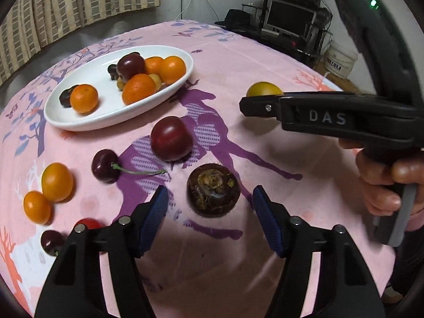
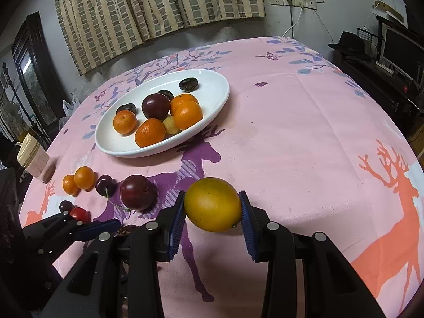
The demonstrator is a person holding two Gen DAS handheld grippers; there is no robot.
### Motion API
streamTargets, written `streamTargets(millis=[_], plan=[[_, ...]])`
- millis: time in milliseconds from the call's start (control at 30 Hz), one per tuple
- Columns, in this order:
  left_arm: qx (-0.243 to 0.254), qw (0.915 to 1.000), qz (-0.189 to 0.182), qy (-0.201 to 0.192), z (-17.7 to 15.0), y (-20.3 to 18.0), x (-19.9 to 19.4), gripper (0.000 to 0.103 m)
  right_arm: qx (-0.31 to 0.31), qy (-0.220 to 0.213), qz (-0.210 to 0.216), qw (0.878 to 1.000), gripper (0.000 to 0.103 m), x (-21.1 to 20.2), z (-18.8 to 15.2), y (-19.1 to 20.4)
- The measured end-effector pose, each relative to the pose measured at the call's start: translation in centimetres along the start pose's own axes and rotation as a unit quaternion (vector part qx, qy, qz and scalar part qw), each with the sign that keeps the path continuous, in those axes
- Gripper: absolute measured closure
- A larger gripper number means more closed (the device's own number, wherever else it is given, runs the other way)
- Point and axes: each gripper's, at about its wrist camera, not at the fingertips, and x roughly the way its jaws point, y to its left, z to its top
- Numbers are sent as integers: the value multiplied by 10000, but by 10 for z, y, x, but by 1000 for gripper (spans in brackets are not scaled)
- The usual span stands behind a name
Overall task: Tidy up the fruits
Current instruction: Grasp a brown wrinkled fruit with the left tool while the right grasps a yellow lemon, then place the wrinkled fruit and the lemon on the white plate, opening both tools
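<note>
The risk sits on both sides at once. The right tongs (image 2: 212,209) pinch a yellow fruit (image 2: 212,204) by its widest part, one blue pad against each side. The skin looks smooth and the fruit round, so a slight squeeze off centre could likely roll it out on the way to the plate (image 2: 212,106). The plate already holds oranges and dark fruits crowded toward its near rim. A fruit set down hard there may knock one over the edge onto the tabletop (image 2: 304,137).

The left tongs (image 1: 210,213) are spread about halfway, with a dark brown round fruit (image 1: 213,189) lying just ahead of them, between the lines of the two pads (image 1: 156,212). Neither pad touches it. It rests on the cloth with its rough end up, and a plum (image 1: 171,142) and a stemmed cherry (image 1: 105,166) lie near. If one pad reaches it first, it could be shoved toward the plum instead of being caught.

More fruit waits to the left of the plum: two small oranges (image 1: 47,192), a red one (image 1: 87,224) and another cherry (image 1: 51,241).

The right tongs also hover close above the cloth near the left pair, so the two could bump if both move toward the plate together.
</note>
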Motion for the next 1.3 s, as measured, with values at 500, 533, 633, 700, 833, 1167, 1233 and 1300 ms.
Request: streamTargets(millis=[500, 533, 633, 700, 833, 1167, 1233, 1300], plan=[[87, 10000, 34, -7, -1, -6, 3, 62, -179, -113, 88, 9997, 63, 0, -2, 7], [12, 10000, -3, -48, -1, -3, -1, 62, -192, -161, 176, 9995, 63, -2, -2, 8], [-200, 9994, -53, -294, 2, 9, -20, 62, -192, -315, 382, 9986, 63, -4, 10, 15], [-392, 9980, -66, -490, 10, 24, -36, 62, -215, -487, 439, 9976, 64, -6, 26, 23], [-712, 9939, 287, -787, 44, 66, -51, 62, -133, -866, 452, 9951, 64, 8, 72, 36], [-1279, 9865, 866, -545, 132, 158, -3, 62, -149, -633, 398, 9971, 63, 86, 137, 46], [-1286, 9861, 938, -476, 137, 166, 8, 62, -178, -631, 406, 9970, 60, 90, 137, 47], [-1333, 9857, 955, -387, 139, 173, 18, 61, -166, -616, 427, 9970, 53, 89, 136, 47]])
